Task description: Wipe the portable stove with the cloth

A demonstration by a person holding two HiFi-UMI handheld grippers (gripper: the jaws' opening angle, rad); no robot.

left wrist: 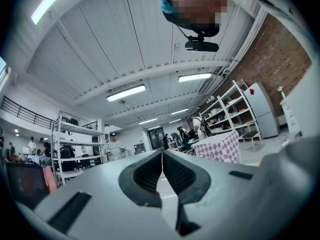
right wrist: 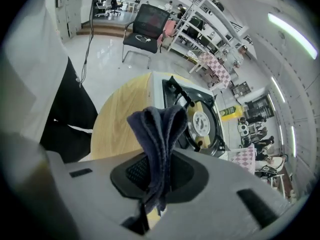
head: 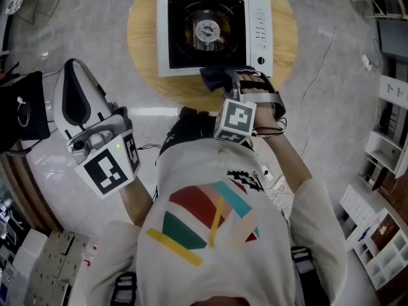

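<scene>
Okay, table: a round wooden table (head: 145,37) was seen on a pale glossy floor, at the far side of the head view.
Stove: the portable stove (head: 254,11) was set roughly in the middle of that table. It had a white casing and a black square top, with a round burner (head: 207,30) in the centre and controls (head: 260,34) lined up down its right side.
Cloth: a dark blue-grey cloth (head: 217,75) was bunched over the stove's near edge, a bit right of centre. Whether it was actually pressing on the surface couldn't be told.
Right gripper: the right gripper (right wrist: 159,176) was clamped on the cloth, which was folded between the jaws and stuck out past them toward the stove in that gripper's own view. A hand (head: 258,85) was wrapped around it, with the marker cube (head: 234,121) on the near side.
Left gripper: the left gripper (left wrist: 162,170) was held well away from the table, off to the near left, tipped up at the ceiling. Its jaws were pressed together with the pads touching, and nothing was caught between them.
Background: strip lights (left wrist: 125,92), open shelving (left wrist: 231,109) and a checked tablecloth (left wrist: 218,146) were picked up in the left gripper view. A black chair (right wrist: 145,26) was spotted beyond the table in the right gripper view.
</scene>
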